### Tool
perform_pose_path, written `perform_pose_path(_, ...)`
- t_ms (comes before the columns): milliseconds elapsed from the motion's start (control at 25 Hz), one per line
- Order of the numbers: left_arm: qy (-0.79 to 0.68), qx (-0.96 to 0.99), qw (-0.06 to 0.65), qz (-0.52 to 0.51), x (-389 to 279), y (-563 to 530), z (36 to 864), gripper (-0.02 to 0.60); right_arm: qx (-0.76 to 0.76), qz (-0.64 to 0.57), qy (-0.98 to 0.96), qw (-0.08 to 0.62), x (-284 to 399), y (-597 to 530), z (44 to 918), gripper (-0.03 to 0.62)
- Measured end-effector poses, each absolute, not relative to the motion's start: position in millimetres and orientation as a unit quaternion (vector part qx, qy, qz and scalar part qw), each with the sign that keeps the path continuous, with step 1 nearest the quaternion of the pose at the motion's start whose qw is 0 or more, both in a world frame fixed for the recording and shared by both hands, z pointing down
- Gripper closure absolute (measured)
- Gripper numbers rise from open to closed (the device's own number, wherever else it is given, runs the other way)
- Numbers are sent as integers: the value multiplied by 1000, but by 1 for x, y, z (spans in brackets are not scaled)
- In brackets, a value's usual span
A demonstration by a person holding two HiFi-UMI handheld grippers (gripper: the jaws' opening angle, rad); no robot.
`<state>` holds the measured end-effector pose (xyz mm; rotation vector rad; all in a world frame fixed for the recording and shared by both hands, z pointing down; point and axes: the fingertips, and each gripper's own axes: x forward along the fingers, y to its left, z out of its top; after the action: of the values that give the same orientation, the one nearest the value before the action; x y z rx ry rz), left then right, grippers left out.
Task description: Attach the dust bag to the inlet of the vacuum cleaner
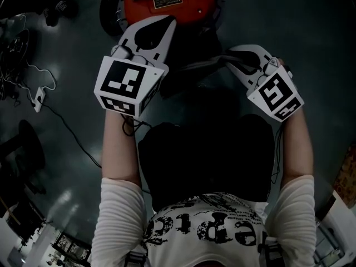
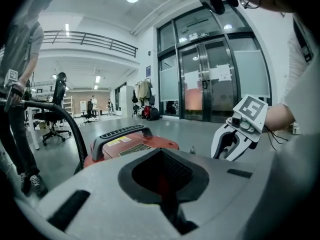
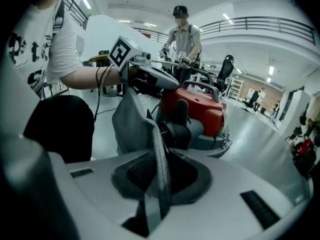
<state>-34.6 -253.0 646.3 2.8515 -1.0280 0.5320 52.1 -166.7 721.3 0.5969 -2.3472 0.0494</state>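
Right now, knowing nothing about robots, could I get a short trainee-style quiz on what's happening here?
1. Multiple choice: what do the fingers of the right gripper clamp? A) a cable B) the grey dust bag C) nothing
2. True or false: the vacuum cleaner is blue.
3. Short answer: in the head view, which gripper's fingers overlap the vacuum cleaner?

Key: 1 B. 2 False, it is red. 3 The left gripper.

White sleeves, black-printed white shirt at 6 o'clock, dark trousers — black wrist cables; left gripper and right gripper white, with marker cubes.
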Motion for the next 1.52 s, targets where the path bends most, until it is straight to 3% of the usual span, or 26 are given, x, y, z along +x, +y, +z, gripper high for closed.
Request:
perform_pose_path(360,-375,922,1,100,-39,-248,605,580,273,5,-894,354,57,-157,692,514)
perform_pose_path(720,-422,901,83,66,-52,-217,538,579,407,94,-897,145,77,-175,540,521)
perform_pose_path(840,-414,901,101,83,-50,-196,489,580,471,101,-868,122,91,-173,485,591)
perform_pose_path(1520,-509,852,103,71,-85,-95,127,580,501,91,-851,124,95,-92,133,592)
